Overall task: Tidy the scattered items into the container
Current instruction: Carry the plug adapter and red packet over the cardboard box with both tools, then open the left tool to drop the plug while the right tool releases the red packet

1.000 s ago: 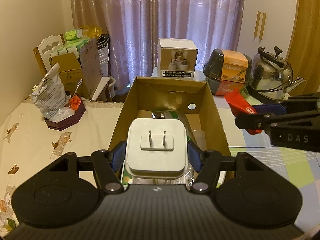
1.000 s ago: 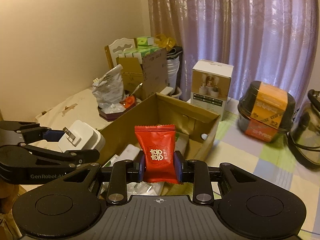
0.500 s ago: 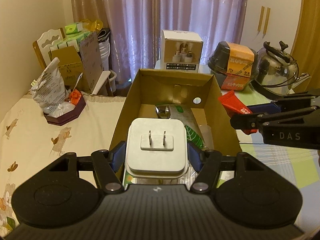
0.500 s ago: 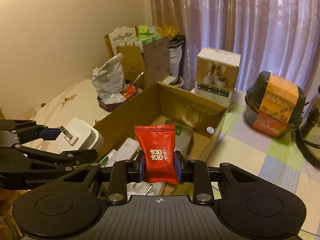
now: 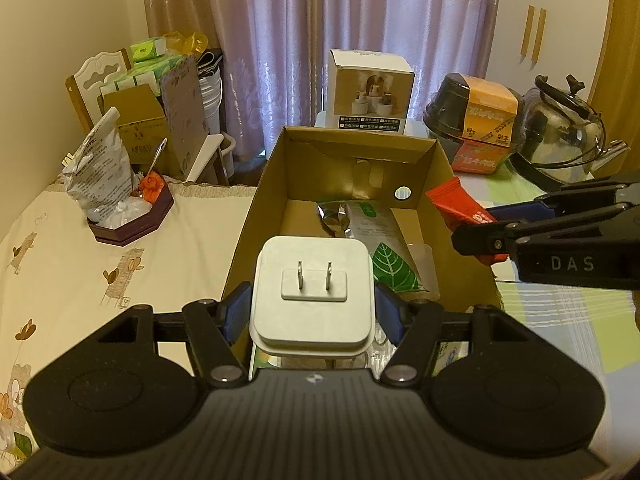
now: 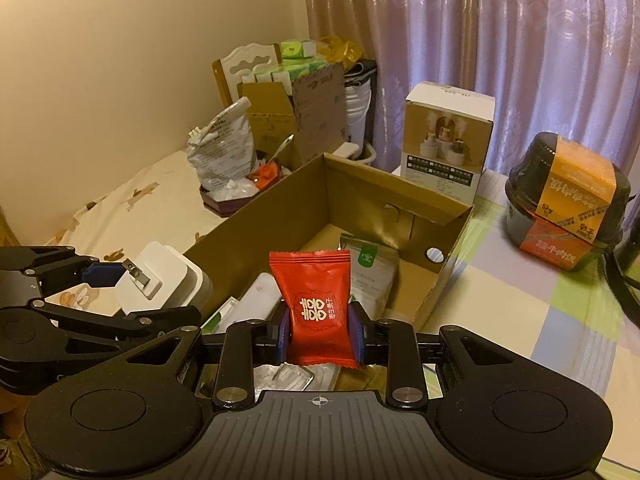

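Centrally, low in the left wrist frame: left gripper, blue-padded fingers clamped on a white plug adapter, its two prongs facing the camera, held above the near end of the cardboard box. Low centre of the right wrist frame: right gripper, fingers closed on a red candy packet printed with white characters, upright, also over the box's near end. Box interior, mid-frame: green-and-white pouch with leaf print, silver foil item, other contents partly hidden. Behind the box, upper centre: white product carton. Right of it: black lidded bowl with orange sleeve, then metal kettle. Left side: dark octagonal tray holding a crumpled bag. Backdrop: purple curtains.
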{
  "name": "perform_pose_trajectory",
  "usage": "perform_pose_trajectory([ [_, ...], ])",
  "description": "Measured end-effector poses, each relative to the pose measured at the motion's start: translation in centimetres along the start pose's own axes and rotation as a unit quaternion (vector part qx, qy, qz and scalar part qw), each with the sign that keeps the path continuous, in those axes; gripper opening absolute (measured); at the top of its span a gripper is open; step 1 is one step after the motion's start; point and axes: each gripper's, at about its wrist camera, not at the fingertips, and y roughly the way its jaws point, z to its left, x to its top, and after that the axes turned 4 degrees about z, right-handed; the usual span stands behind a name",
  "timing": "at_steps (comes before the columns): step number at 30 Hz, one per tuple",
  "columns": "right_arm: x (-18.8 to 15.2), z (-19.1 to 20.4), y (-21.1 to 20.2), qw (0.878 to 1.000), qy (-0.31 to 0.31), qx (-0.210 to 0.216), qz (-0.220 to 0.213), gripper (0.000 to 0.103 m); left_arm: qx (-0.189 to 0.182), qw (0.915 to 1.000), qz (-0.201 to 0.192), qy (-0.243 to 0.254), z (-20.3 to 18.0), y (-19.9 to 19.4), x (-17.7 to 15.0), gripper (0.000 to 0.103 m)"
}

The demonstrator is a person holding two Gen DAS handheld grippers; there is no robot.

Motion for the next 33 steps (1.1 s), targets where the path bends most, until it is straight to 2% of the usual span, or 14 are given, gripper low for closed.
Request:
perform_pose_trajectory([
  [18,0.6,-0.5,2.6,1.000,0.003,0.004,0.014,0.033,0.000,1.0000,0.008,-0.001,0.7,1.8,0.3,0.060],
  [33,0.7,-0.5,3.1,1.000,0.004,0.008,0.015,0.033,-0.001,0.9999,0.010,-0.004,0.6,2.3,0.4,0.060],
])
